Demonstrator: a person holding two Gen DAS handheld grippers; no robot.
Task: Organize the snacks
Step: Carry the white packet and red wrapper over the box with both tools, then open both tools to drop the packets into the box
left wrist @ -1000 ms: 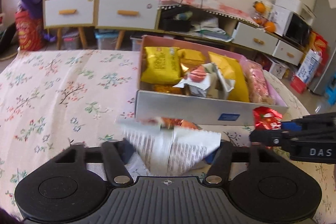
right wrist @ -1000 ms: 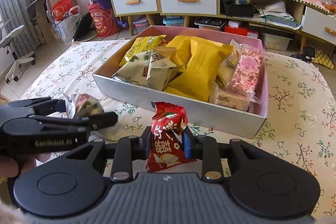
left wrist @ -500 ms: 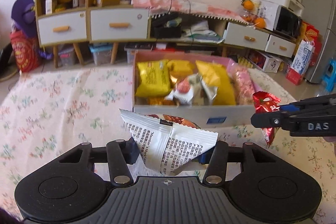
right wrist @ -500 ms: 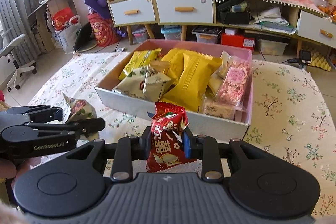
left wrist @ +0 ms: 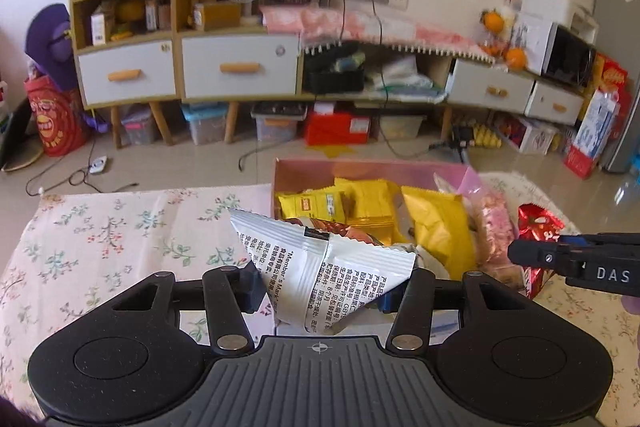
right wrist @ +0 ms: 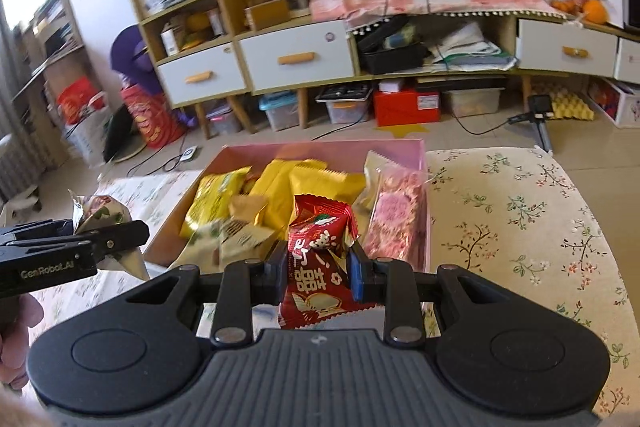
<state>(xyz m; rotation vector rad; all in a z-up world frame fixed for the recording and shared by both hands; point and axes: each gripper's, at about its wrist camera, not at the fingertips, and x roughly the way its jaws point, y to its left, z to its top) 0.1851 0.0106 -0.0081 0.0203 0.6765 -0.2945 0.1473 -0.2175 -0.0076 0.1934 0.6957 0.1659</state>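
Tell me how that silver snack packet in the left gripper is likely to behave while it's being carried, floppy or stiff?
Probably floppy: the silver snack packet is creased and folded where the left gripper pinches it. It looks light for its size, since it stands up above the pads unsupported. The glossy film may be slippery, so it could slide if the grip loosens.

floral-clothed table (right wrist: 520,211), pink snack box (right wrist: 427,203)

A red packet (right wrist: 320,267) is clamped upright in the right gripper (right wrist: 316,277), before a pink box (right wrist: 427,195) of snacks. At left, a silver packet (right wrist: 100,217) is gripped by the left gripper (right wrist: 132,231).
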